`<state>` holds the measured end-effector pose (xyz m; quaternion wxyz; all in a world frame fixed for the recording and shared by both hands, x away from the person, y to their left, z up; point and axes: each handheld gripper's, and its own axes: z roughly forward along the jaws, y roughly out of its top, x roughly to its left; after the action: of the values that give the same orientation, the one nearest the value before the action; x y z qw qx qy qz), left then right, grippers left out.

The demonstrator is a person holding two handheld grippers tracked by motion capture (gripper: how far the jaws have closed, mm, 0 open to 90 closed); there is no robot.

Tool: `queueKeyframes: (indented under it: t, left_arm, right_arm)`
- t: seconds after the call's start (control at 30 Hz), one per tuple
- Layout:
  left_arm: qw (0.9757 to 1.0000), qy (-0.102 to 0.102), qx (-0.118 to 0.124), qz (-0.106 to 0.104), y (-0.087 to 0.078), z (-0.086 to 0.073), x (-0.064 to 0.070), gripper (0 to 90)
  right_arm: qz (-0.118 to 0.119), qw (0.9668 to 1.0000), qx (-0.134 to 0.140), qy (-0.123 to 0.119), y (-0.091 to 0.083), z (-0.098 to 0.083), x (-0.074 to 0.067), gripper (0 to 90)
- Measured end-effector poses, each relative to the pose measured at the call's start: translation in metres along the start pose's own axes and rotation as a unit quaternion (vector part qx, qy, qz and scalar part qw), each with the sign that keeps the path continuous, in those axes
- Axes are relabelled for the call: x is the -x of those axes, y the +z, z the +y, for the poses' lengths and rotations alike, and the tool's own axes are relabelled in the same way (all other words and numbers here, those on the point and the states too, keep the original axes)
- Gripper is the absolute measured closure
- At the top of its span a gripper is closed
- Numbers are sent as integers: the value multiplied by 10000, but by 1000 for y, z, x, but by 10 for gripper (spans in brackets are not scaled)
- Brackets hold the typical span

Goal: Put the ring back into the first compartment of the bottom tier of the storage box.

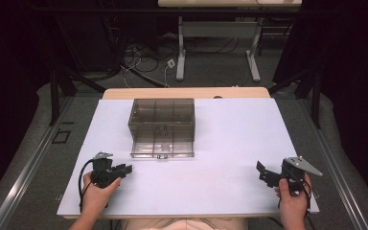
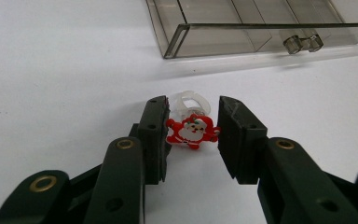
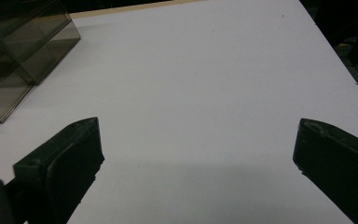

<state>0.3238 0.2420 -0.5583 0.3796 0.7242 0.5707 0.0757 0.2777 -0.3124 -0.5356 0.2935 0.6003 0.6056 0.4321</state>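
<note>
Here, from the high view, your left hand (image 1: 96, 189) rests low on the white table sheet (image 1: 220, 143), wrapped around the left gripper (image 1: 127, 168), which points level and to the right, toward the middle of the sheet. Your right hand (image 1: 293, 196) sits near the sheet's right edge with the right gripper (image 1: 263, 173) aimed left and slightly away from you, well apart from the other. Between them, farther up the table, stands the smoky clear drawer box (image 1: 162, 125), its lower drawer pulled out toward you.

In the left gripper view you get what the high view is too coarse to give: a small Santa ring (image 2: 192, 130), red and white figure on a clear plastic band, sits between the two black jaws, just short of the open drawer (image 2: 261, 32). The jaws are pinched in on it, both pads meeting the figure's sides, so you are grasping the ring just above the sheet.

In the right gripper view your jaws stand spread wide over bare white sheet, nothing between them, with a corner of the drawer box (image 3: 18, 51) off to the upper left.
</note>
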Motion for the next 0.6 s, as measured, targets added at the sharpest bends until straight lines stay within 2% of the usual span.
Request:
queueKeyframes:
  t: [0.27, 0.4, 0.6]
  left_arm:
    - [10000, -9, -39, -20, 0, 0, 0, 676]
    - [10000, 8, -47, 1, -1, 0, 0, 689]
    - [10000, 1, -28, 13, -1, 1, 0, 702]
  right_arm:
    - [19, 10000, 5, 5, 0, 0, 0, 11]
    - [-24, 9999, 143, 36, 2, -1, -1, 11]
    - [-3, 10000, 82, 40, 1, 0, -1, 12]
